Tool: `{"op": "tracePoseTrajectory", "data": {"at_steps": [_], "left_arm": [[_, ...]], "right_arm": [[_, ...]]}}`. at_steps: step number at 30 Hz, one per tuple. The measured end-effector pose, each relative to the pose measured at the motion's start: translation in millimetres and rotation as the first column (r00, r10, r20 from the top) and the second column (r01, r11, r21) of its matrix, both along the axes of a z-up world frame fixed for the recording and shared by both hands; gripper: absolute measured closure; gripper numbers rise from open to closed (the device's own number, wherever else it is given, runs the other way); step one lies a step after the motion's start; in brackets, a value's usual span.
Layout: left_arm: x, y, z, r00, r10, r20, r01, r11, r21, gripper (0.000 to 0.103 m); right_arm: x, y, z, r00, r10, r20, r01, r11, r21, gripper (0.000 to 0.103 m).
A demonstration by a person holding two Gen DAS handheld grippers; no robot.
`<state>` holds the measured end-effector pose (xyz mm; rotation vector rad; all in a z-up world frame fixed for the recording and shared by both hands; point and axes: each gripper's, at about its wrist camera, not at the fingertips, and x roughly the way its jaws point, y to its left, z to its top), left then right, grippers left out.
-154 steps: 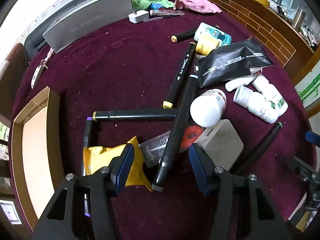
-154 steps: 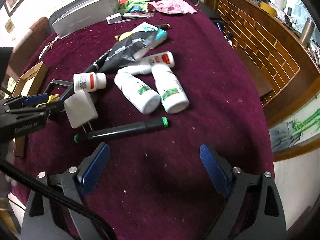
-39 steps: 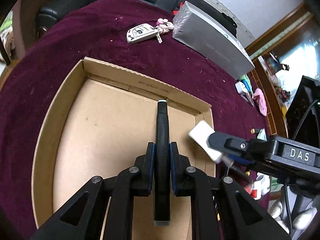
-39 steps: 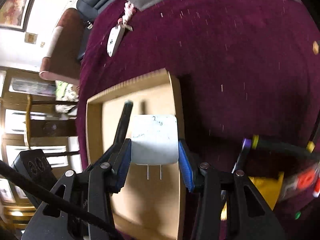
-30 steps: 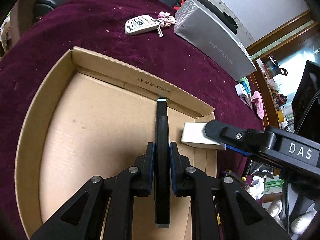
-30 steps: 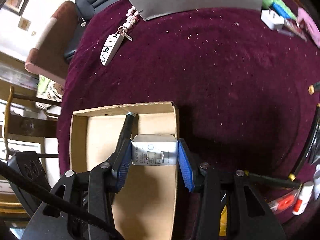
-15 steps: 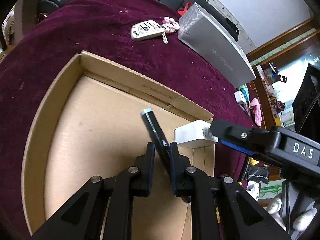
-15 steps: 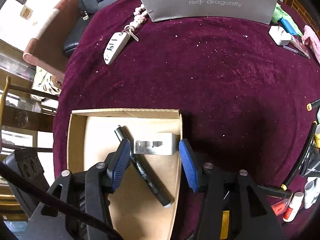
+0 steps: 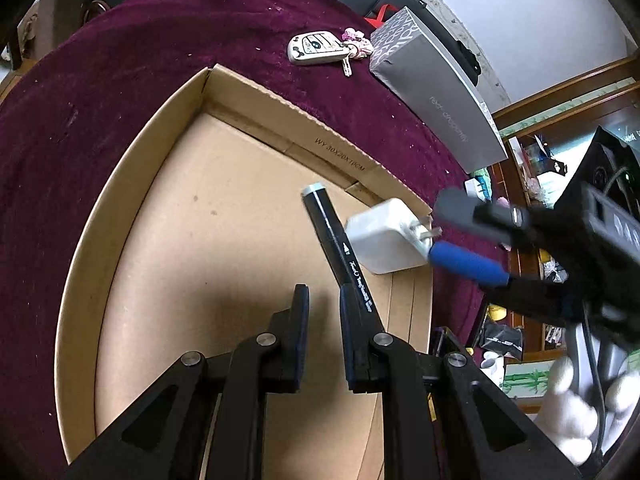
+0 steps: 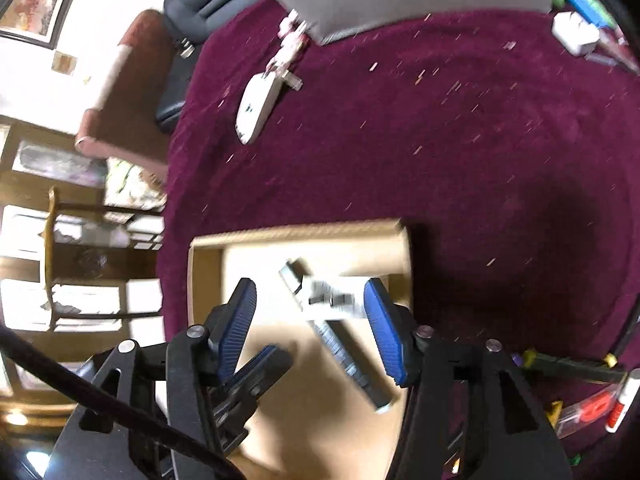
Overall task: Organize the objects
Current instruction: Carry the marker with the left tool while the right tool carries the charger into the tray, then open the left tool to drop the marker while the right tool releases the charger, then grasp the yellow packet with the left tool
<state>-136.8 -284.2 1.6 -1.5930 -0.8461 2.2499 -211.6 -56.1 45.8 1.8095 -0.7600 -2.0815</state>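
Observation:
A shallow cardboard box [image 9: 280,100] sits on the maroon cloth. Inside it lies a black marker [image 9: 332,232], slanting toward the far wall, its near end hidden behind one left finger. My left gripper [image 9: 322,292] hovers over the box floor, jaws close together with only bare cardboard in the narrow gap. A white charger [image 9: 384,240] rests in the box's far right corner, prongs toward my right gripper [image 9: 440,228]. In the blurred right wrist view that gripper [image 10: 310,286] has its jaws opening, with the charger [image 10: 332,300] loose between the blue pads and the marker [image 10: 344,352] below.
A white key fob [image 9: 314,48] and a long grey carton [image 9: 436,96] lie beyond the box. More markers [image 10: 568,364] and a small bottle sit on the cloth to the box's right. A gloved hand [image 9: 572,400] holds the right gripper. A chair [image 10: 116,92] stands at the table's far left.
The marker swung out of the left jaws and now lies on the box floor. The right jaws widened and the charger dropped into the box corner.

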Motion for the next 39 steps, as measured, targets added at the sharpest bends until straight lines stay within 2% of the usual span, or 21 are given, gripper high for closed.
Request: {"op": "tracePoseTrajectory", "data": {"at_steps": [3, 5, 10, 15, 20, 23, 25, 28, 30, 33, 35, 39], "left_arm": [[0, 1, 1, 1.0, -0.011, -0.002, 0.011, 1.0, 0.003, 0.091], [0, 1, 2, 1.0, -0.016, -0.002, 0.016, 1.0, 0.004, 0.091], [-7, 7, -1, 0.999, -0.036, 0.004, 0.036, 0.999, 0.009, 0.091], [-26, 21, -12, 0.997, -0.063, 0.034, 0.062, 0.998, 0.013, 0.091], [-41, 39, -13, 0.995, -0.094, 0.04, 0.094, 0.996, 0.012, 0.09], [-42, 43, -3, 0.995, -0.102, 0.02, 0.102, 0.995, -0.01, 0.09], [-37, 39, 9, 0.996, -0.085, -0.008, 0.085, 0.996, -0.025, 0.09], [-21, 37, 31, 0.995, -0.081, -0.049, 0.077, 0.993, -0.091, 0.089], [-5, 42, 49, 0.992, -0.097, -0.079, 0.087, 0.989, -0.122, 0.084], [27, 61, 73, 0.981, -0.153, -0.116, 0.135, 0.98, -0.147, 0.066], [43, 79, 80, 0.976, -0.188, -0.112, 0.169, 0.973, -0.155, 0.061], [70, 127, 74, 0.97, -0.237, -0.052, 0.227, 0.963, -0.145, 0.061]], "right_arm": [[13, -11, -12, 0.995, 0.066, 0.08, -0.063, 0.997, -0.041, 0.046], [22, -10, -15, 0.994, 0.065, 0.091, -0.062, 0.997, -0.036, 0.046], [29, 13, 7, 0.999, -0.034, 0.005, 0.035, 0.999, -0.014, 0.046], [45, 47, 34, 0.991, -0.118, -0.071, 0.119, 0.993, 0.012, 0.046], [73, 77, 31, 0.982, -0.18, -0.062, 0.181, 0.983, 0.019, 0.046], [95, 101, 25, 0.972, -0.233, -0.043, 0.233, 0.972, 0.005, 0.047], [113, 121, 23, 0.961, -0.273, -0.038, 0.273, 0.962, -0.01, 0.047], [140, 157, 25, 0.939, -0.341, -0.042, 0.341, 0.94, -0.018, 0.047], [156, 177, 25, 0.925, -0.375, -0.052, 0.375, 0.927, -0.013, 0.047], [176, 202, 24, 0.914, -0.401, -0.064, 0.401, 0.916, -0.007, 0.047], [189, 217, 21, 0.911, -0.407, -0.064, 0.407, 0.913, -0.012, 0.047], [205, 235, 13, 0.916, -0.396, -0.067, 0.396, 0.918, -0.021, 0.047]]}}
